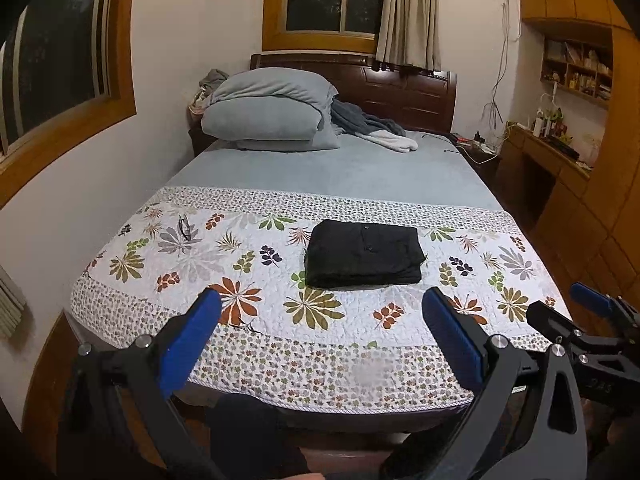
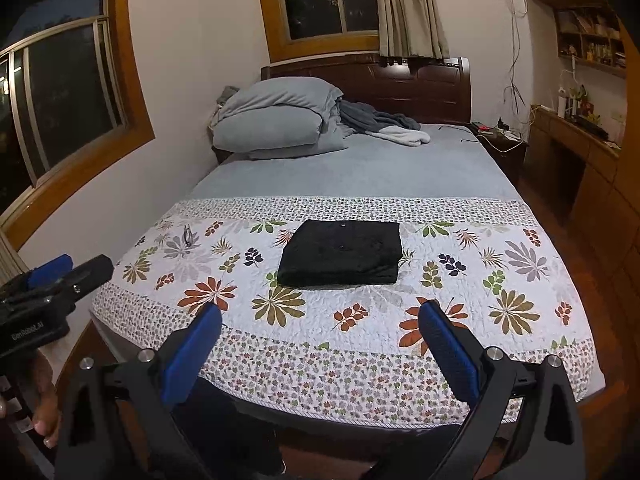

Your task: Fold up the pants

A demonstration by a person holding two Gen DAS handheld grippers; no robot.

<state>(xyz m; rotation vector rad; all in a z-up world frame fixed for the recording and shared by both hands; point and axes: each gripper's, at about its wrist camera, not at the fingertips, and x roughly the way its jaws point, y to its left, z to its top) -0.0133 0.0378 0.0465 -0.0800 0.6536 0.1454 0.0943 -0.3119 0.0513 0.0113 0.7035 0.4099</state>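
Black pants [image 1: 363, 253] [image 2: 341, 252] lie folded into a compact rectangle on the floral quilt [image 1: 200, 264] [image 2: 480, 264] near the foot of the bed. My left gripper [image 1: 322, 304] hangs open above the bed's near edge, well short of the pants, with nothing between its blue pads. My right gripper [image 2: 320, 316] is also open and empty, held back from the pants at about the same distance. The right gripper shows at the right edge of the left wrist view [image 1: 592, 320]; the left gripper shows at the left edge of the right wrist view [image 2: 60, 276].
Grey pillows and a bundled blanket [image 1: 272, 112] [image 2: 280, 120] are piled at the headboard. A wall with a window [image 1: 60, 60] runs along the left. A wooden desk and shelves [image 1: 560, 148] [image 2: 576, 128] stand to the right. A person's hand [image 2: 44, 408] holds the left gripper.
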